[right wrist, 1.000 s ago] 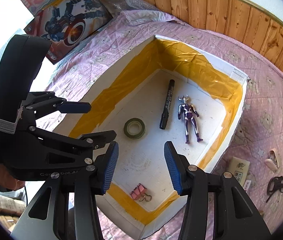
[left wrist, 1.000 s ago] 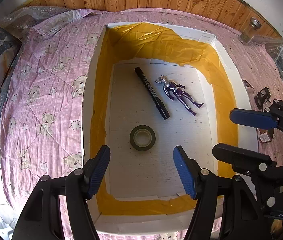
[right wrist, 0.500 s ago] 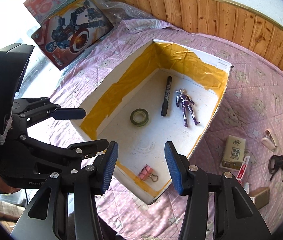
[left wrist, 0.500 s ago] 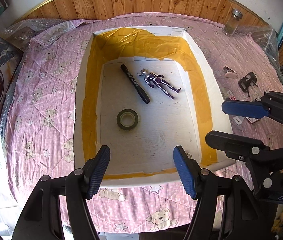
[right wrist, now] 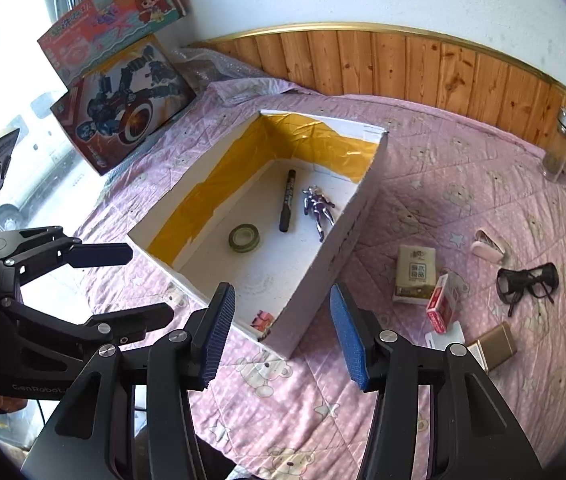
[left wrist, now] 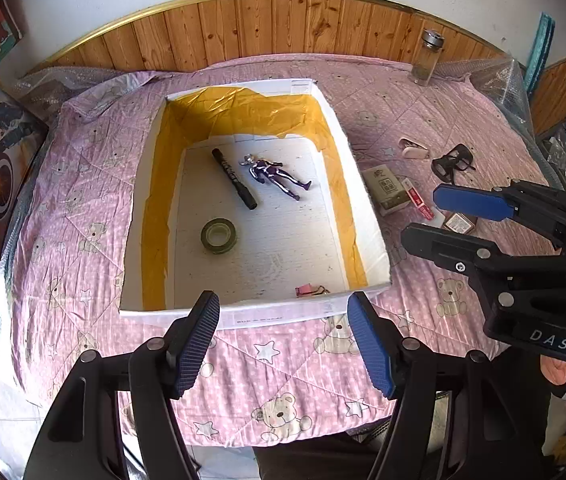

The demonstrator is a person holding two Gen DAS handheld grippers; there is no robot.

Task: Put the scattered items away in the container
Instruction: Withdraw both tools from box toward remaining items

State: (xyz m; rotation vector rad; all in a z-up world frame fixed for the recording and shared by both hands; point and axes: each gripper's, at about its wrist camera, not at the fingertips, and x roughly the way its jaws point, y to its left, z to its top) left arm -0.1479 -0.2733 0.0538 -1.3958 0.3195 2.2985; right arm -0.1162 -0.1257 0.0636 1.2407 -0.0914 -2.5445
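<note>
Box [left wrist: 367, 216] with marker [left wrist: 234, 178], figurine [left wrist: 275, 175], tape roll [left wrist: 219, 235], clip [left wrist: 307, 290] inside

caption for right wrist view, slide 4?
Open right tongs hover before box holding marker, figure, tape; items wait outside.

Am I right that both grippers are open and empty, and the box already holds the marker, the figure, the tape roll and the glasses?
Not the glasses: the right wrist view shows them on the pink quilt, outside the box. The fourth item inside is a pink binder clip. The marker, figure, tape roll and both open, empty grippers, left and right, are as you said.
</note>
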